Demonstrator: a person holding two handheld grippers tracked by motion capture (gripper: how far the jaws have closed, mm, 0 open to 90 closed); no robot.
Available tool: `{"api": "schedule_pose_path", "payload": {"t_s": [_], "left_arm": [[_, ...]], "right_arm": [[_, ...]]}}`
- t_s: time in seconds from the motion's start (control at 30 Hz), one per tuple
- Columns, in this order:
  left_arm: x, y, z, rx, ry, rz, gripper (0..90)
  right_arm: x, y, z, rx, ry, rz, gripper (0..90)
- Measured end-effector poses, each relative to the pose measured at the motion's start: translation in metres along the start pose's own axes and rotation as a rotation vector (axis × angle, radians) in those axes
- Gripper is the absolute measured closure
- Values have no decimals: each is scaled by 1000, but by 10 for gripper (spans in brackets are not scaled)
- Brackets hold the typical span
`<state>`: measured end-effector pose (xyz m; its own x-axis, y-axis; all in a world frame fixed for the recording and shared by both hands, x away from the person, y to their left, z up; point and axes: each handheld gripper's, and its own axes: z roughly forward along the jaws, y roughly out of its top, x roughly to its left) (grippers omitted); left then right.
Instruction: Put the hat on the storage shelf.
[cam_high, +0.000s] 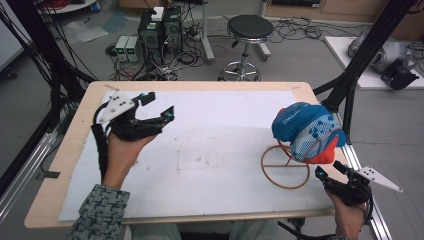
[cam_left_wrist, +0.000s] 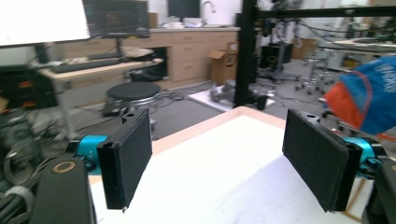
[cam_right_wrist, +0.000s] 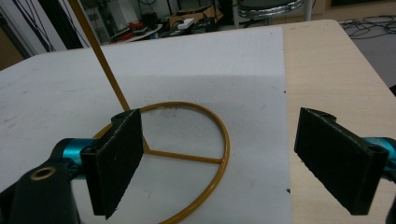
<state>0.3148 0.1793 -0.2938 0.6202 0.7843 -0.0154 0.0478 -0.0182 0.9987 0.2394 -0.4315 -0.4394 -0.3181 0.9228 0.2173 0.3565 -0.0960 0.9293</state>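
left gripper (cam_high: 159, 106) spread wide, empty, over white mat (cam_high: 210, 150) far left. right gripper (cam_high: 327, 169) spread, empty, near ring base of yellow wire stand (cam_high: 285, 167) bearing blue cap (cam_high: 305, 127).

Just ahead of the right gripper (cam_high: 327, 176), the stand (cam_high: 285, 167) looks like thin glossy ochre metal wire; the cap (cam_high: 306, 131) on it is soft matt cloth; beneath, a white sheet (cam_high: 215, 150) looks matt, scuffed, over pale wooden table (cam_high: 75, 145)

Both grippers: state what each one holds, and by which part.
Nothing is held. The left gripper and the right gripper both stand open with bare table between the jaws; the cap sits on its stand.
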Motion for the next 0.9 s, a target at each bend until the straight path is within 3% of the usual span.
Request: {"api": "schedule_pose_path", "payload": {"t_s": [0.47, 0.6, 0.9], "left_arm": [[44, -34, -68, 27, 166, -18, 206], [52, -47, -82, 32, 189, -41, 206], [59, -74, -97, 56, 221, -44, 206]], "right_arm": [[1, 0, 0, 2, -4, -3, 149], [1, 0, 0, 8, -4, -11, 149], [2, 0, 1, 10, -8, -16, 149]]}}
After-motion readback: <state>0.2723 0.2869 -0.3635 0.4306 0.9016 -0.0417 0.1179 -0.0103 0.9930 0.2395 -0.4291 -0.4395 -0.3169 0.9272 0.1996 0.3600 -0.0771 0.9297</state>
